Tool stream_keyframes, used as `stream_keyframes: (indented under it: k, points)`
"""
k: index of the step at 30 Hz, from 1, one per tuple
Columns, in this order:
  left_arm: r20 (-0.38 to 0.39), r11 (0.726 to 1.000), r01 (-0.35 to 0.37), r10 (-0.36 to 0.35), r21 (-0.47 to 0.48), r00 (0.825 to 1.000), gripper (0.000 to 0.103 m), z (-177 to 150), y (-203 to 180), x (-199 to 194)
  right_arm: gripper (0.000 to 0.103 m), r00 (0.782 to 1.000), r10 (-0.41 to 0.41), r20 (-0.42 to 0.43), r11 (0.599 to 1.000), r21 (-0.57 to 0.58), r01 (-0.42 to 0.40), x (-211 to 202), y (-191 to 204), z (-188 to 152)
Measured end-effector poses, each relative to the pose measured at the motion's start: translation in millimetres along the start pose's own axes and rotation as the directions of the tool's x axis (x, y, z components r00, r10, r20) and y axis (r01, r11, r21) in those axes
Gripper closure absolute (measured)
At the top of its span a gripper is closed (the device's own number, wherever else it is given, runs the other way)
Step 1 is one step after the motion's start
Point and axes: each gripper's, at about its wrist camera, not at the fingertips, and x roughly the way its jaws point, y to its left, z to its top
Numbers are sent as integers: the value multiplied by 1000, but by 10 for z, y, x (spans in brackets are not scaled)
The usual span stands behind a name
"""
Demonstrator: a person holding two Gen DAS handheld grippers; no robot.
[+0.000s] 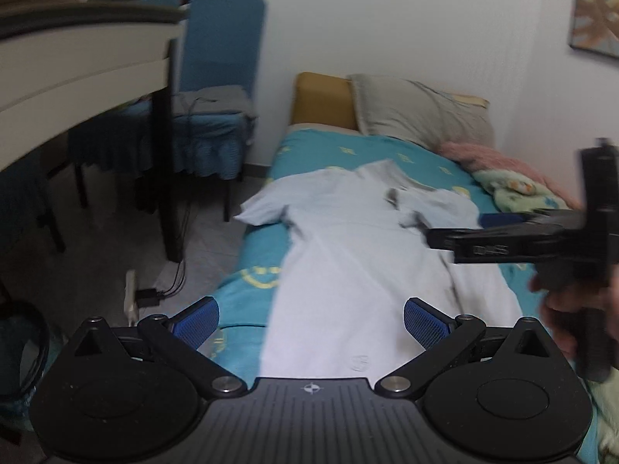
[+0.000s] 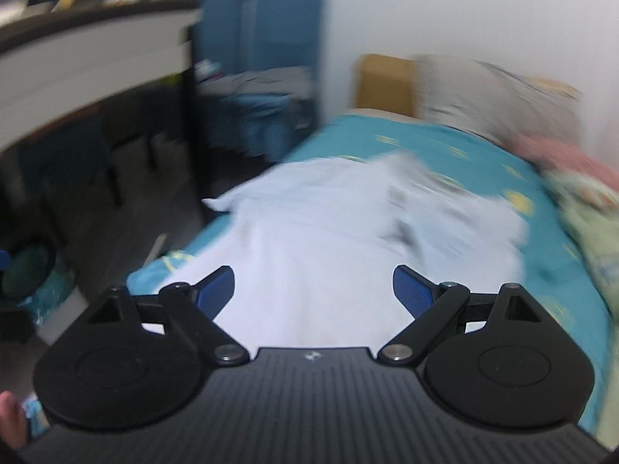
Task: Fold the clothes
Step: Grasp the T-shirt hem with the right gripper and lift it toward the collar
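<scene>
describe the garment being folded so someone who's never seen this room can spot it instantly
Find the bed with the teal sheet against the white wall, a grey pillow at its head. Spread down the middle of it lies the pale blue shirt, one short sleeve hanging over the bed's floor-side edge. It is the only plain, flat-laid piece; the pink blanket and green printed cloth sit bunched by the wall.
</scene>
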Motion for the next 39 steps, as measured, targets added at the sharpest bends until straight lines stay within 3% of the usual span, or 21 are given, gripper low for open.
stream_keyframes:
  k: [3,7,10,17,18,19,22,27,31,35,39]
  points:
    - [-43,995,2,-7,-99,999,0,9,309,170,25,998,57,-28,992,-114,-60,720,368,301]
    - [-86,982,31,-48,-188,995,0,-18,501,369,25,993,103,-56,962,-247,-114,1618,820,553]
    - [-112,981,66,-88,-182,990,0,-67,492,498,25,988,126,-89,935,-323,-148,2177,1040,623]
    - [-153,960,84,-128,-266,980,0,-168,617,687,35,990,73,-123,932,-346,-112,2922,1224,617]
    - [-163,958,78,-127,-276,978,0,-169,643,712,39,991,61,-122,932,-347,-100,2975,1240,617]
    - [-169,956,75,-127,-285,977,0,-172,665,731,57,992,42,-118,926,-368,-83,3007,1259,609]
    - [-171,953,72,-126,-294,977,0,-186,696,760,94,996,5,-87,917,-397,-39,3036,1283,625]
    - [-164,952,106,-158,-288,974,0,-199,659,792,96,996,20,84,981,-194,-3,2631,880,956]
    - [-139,954,168,-206,-249,969,0,-199,520,760,96,974,-60,220,998,18,57,2110,265,1171]
    - [-114,957,200,-228,-212,967,0,-214,372,756,96,946,-222,235,953,259,159,1683,-632,1052]
    - [-122,958,209,-235,-197,964,0,-211,237,843,96,924,-361,128,843,467,265,1417,-1560,602]
